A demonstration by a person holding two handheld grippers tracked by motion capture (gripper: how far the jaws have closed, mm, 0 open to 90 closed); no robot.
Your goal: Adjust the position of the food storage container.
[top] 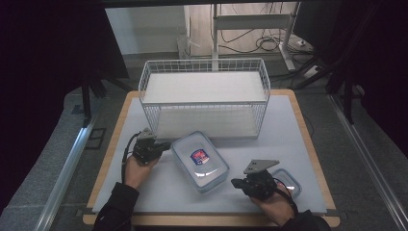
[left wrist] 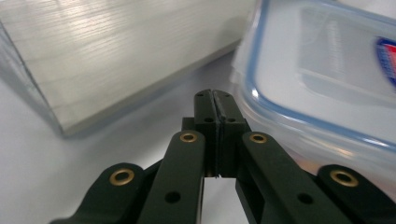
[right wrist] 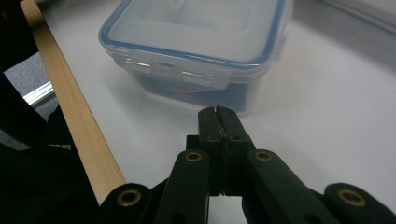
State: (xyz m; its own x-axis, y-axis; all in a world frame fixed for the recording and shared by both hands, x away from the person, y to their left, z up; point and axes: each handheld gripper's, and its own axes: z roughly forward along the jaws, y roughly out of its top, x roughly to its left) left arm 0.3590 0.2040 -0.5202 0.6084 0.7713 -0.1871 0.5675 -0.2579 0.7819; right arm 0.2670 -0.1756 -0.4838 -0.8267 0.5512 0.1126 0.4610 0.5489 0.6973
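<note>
Plastic container (top: 200,161) lies between 2 closed hand-held grippers

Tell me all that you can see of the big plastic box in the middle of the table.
The big box is a rectangular food container of clear plastic with rounded corners. Its lid is on, edged by a blue seal, and bears a red and blue label at its middle. The right gripper view shows a clip flap folded down on one short side. It lies flat on the white mat, turned at a slant, in front of the wire basket. The shut left tool is beside its far left corner; whether they touch is unclear.
</note>
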